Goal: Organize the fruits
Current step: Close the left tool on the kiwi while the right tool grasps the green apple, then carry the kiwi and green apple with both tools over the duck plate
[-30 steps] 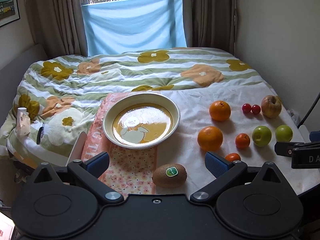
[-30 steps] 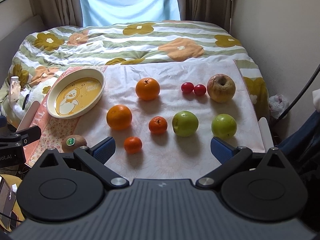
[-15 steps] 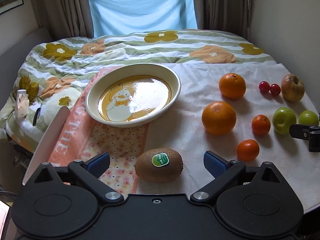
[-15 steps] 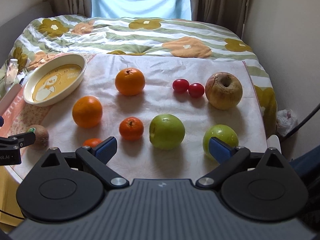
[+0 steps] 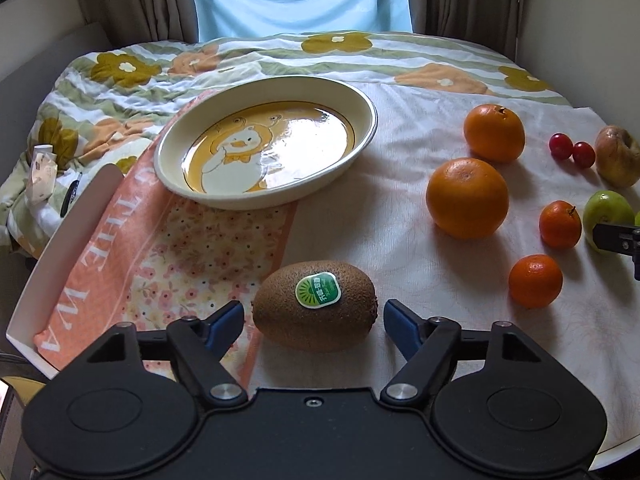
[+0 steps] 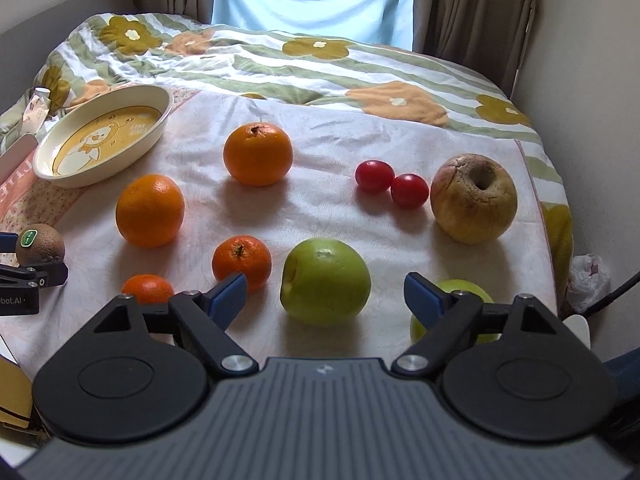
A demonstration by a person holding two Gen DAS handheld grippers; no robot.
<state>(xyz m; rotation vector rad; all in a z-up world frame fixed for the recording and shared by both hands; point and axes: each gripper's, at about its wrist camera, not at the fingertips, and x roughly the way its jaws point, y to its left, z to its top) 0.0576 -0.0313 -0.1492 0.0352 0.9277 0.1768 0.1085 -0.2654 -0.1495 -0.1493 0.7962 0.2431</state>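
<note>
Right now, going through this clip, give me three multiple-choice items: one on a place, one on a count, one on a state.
1. Where does the kiwi lie?
A. in the dish
B. on the cloth, between the left gripper's fingers
C. beside the cherry tomatoes

2. How many cherry tomatoes are on the cloth?
A. two
B. three
C. five

3. What is in the dish?
A. an orange
B. nothing
C. a green apple

Key:
1 B: the kiwi rests on the cloth with a blue pad either side, neither pressing on it; the jaws have just been closing.
2 A: two small red ones sit side by side next to the brown apple.
3 B: the duck picture on its floor shows uncovered.
</note>
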